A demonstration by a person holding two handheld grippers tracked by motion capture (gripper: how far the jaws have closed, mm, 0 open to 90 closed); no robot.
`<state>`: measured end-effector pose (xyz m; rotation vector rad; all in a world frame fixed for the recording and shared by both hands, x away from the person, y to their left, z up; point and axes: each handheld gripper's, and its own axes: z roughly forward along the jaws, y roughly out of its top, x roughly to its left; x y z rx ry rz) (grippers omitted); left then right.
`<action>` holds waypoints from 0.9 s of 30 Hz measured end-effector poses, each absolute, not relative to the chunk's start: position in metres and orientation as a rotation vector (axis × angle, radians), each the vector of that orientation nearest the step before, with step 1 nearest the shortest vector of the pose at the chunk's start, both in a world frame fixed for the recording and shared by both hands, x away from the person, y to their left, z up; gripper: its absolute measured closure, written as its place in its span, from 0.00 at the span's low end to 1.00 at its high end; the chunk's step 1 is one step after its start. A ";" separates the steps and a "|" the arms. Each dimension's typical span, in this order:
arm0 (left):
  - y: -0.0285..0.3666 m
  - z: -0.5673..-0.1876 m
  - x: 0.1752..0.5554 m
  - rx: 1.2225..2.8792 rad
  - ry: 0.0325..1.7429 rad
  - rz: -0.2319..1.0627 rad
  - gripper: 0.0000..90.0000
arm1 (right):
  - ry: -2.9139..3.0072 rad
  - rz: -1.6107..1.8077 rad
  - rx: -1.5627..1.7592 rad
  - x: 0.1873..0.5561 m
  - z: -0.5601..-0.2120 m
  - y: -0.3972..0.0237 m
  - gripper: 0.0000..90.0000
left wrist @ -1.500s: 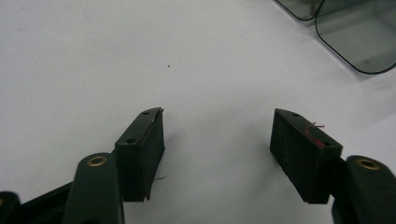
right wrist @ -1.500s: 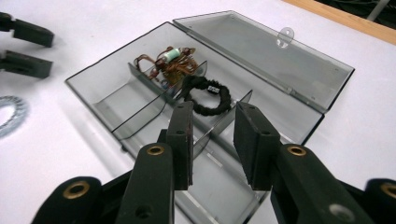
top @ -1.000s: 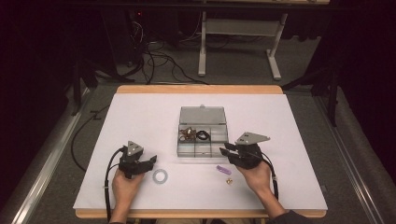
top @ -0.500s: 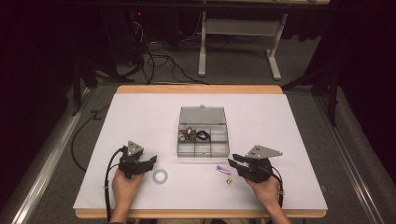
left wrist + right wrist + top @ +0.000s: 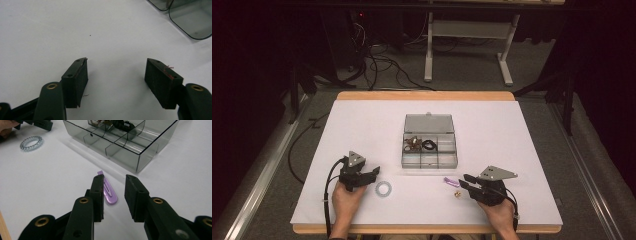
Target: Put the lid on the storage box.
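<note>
Right gripper (image 5: 113,195) low over the table (image 5: 362,125), fingers (image 5: 98,195) apart, nothing gripped. Purple clip (image 5: 109,192) flat on the table between them, beside the left-hand finger, just in front of the box (image 5: 140,152). Left gripper (image 5: 116,82) open and empty over bare table. Coil ring (image 5: 384,188) just beside it.

1 compartment box (image 5: 430,148), 1 purple hair clip (image 5: 110,193), 1 clear spiral hair tie (image 5: 384,188), 1 small gold piece (image 5: 457,194).
</note>
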<state>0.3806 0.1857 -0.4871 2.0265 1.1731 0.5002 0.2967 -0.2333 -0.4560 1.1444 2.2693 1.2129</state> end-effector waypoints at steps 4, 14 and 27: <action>0.186 -0.487 0.381 2.026 1.173 0.500 0.39 | 2.278 1.210 1.141 0.293 -0.459 -0.232 0.78; 0.186 -0.487 0.381 2.027 1.173 0.500 0.39 | 2.281 1.216 1.168 0.285 -0.466 -0.235 0.78; 0.186 -0.487 0.380 2.027 1.173 0.501 0.39 | 2.334 1.177 1.187 0.289 -0.479 -0.228 0.77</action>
